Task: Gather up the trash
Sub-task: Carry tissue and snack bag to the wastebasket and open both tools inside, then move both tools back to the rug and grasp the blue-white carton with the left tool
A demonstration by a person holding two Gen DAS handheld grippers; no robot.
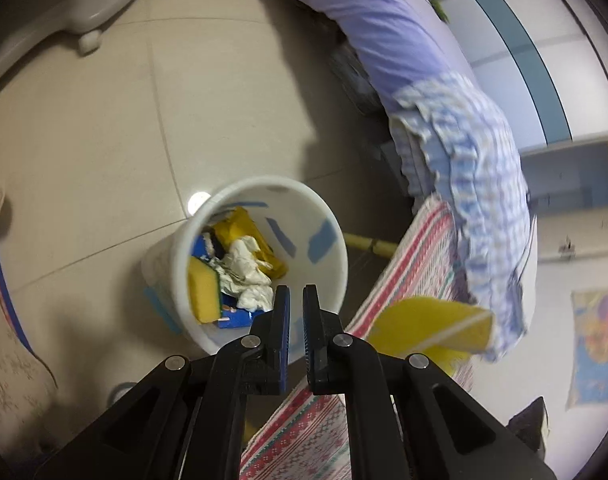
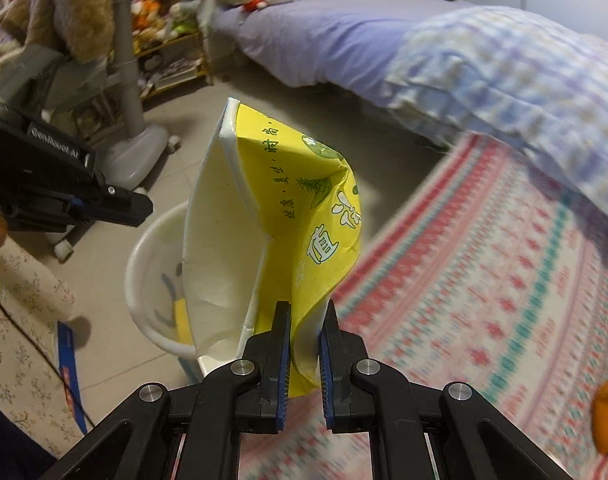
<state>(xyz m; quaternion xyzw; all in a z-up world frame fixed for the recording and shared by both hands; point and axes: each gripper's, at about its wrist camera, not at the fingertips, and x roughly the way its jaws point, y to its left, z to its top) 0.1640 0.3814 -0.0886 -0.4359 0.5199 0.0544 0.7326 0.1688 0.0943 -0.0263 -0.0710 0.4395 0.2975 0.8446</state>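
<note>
My right gripper (image 2: 306, 312) is shut on a crushed yellow paper cup (image 2: 291, 216) with green print and a white inside, held up over the edge of the patterned mat. The same cup (image 1: 432, 330) shows as a yellow blur at the right of the left wrist view. A white trash bin (image 1: 328, 248) stands on the tiled floor, holding crumpled white paper (image 1: 247, 268), a yellow sponge (image 1: 203, 294) and yellow and blue wrappers. My left gripper (image 1: 296, 294) hangs above the bin's near rim, shut with nothing between its fingers. In the right wrist view the bin (image 2: 143, 268) sits behind the cup and the left gripper (image 2: 141, 206) points in from the left.
A bed with a lilac sheet (image 2: 328, 36) and a checked blanket (image 2: 516, 92) fills the right. A red-patterned mat (image 2: 484, 280) lies beside the bin. A grey stand base on castors (image 2: 137, 156) and a floral cloth (image 2: 19, 320) are at the left.
</note>
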